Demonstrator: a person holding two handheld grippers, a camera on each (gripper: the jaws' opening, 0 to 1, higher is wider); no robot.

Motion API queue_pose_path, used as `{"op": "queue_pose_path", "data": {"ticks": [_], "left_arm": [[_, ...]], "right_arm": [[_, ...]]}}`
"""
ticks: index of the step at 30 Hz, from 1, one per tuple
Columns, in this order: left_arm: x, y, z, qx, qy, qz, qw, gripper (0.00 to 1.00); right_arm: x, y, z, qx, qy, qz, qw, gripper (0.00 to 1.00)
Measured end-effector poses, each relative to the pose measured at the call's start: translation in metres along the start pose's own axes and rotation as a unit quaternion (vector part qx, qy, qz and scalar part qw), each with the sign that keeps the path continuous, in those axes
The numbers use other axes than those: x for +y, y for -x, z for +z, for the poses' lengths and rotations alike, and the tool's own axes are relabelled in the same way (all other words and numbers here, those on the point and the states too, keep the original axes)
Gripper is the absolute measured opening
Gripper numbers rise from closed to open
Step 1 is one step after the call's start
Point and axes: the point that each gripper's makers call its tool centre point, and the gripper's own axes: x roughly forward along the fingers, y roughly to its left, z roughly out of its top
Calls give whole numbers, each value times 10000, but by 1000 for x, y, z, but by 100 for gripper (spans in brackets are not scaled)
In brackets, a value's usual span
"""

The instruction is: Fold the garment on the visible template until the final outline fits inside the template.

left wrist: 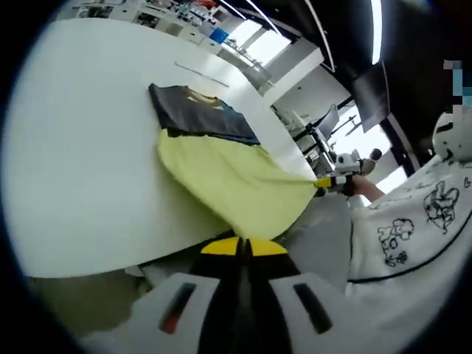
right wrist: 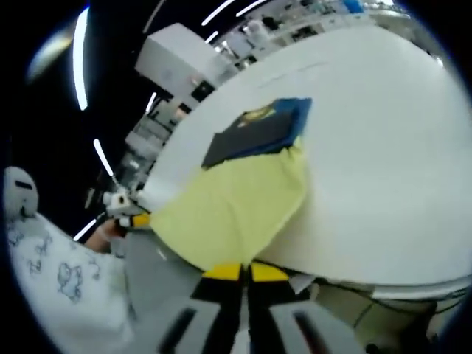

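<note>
- Clearly the folding is only getting under way: one yellow garment (left wrist: 236,181) is lying partly on the white table (left wrist: 88,162) and partly hanging off its near edge, spread out rather than folded.
- Both grippers are pinching the garment's near edge; in the left gripper view the left gripper (left wrist: 245,247) is showing its yellow-tipped jaws pressed together on the cloth, and the right gripper (left wrist: 332,182) is holding a stretched corner off to the side.
- In the right gripper view the right gripper's own jaws are likewise sitting closed on the yellow hem, with the left gripper (right wrist: 129,219) gripping the opposite corner.
- Further in on the table, one dark blue piece (left wrist: 199,112) is lying flat, with the garment's far end touching or tucked under it; whether this is the template or another folded cloth I cannot tell.
- Judging by this, every fold is remaining to be done, and the cloth needs bringing fully onto the table first.
- Counted: one yellow garment, one dark piece, one table, two grippers.
</note>
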Motion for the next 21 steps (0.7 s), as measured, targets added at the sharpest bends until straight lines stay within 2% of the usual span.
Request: {"op": "queue_pose_path", "data": {"ticks": [4, 6, 8, 10, 13, 16, 21], "left_arm": [[3, 3, 20, -225, 28, -46, 9997, 0], [9, 5, 36, -446, 51, -67, 9990, 0], [17, 5, 56, -745, 109, -80, 9971, 0], [22, 4, 69, -873, 124, -121, 9960, 0], [29, 1, 96, -1145, 16, -145, 9933, 0], [36, -2, 118, -1278, -47, -127, 9917, 0], [48, -12, 154, -1511, -81, -160, 9884, 0]], "right_arm": [[11, -1, 11, -157, -131, 149, 9997, 0], [18, -1, 23, -347, -288, 324, 9985, 0], [22, -2, 36, -516, -351, 430, 9971, 0], [25, -3, 52, -688, -480, 552, 9949, 0], [29, -4, 71, -838, -488, 661, 9931, 0], [31, -7, 92, -1022, -568, 817, 9898, 0], [25, -16, 126, -1246, -582, 835, 9870, 0]]}}
